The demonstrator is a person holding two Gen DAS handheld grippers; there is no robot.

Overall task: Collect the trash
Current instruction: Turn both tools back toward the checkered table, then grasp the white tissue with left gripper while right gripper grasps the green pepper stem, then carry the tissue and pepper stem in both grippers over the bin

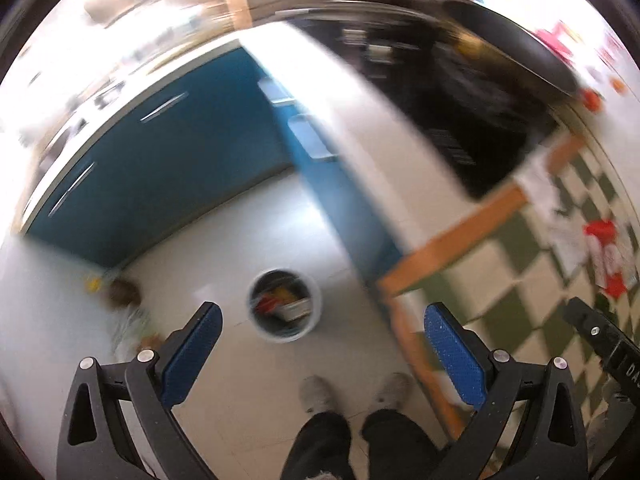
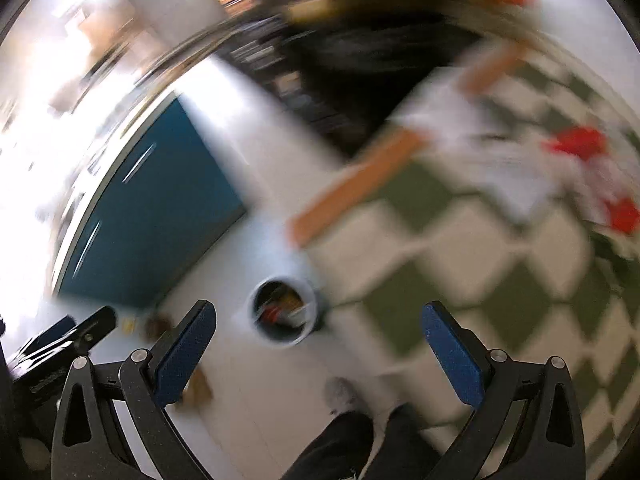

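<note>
A round white trash bin stands on the pale floor below, with red, yellow and grey scraps inside. My left gripper is open high above it, nothing between its blue pads. My right gripper is open too and holds nothing. Papers and red-and-white trash lie on the green-and-white checked tablecloth at the right. Brown and pale scraps lie on the floor left of the bin. Both views are blurred.
A table with an orange wooden edge runs at the right. Blue cabinets stand behind the bin. A person's dark trouser legs and grey shoes are on the floor below.
</note>
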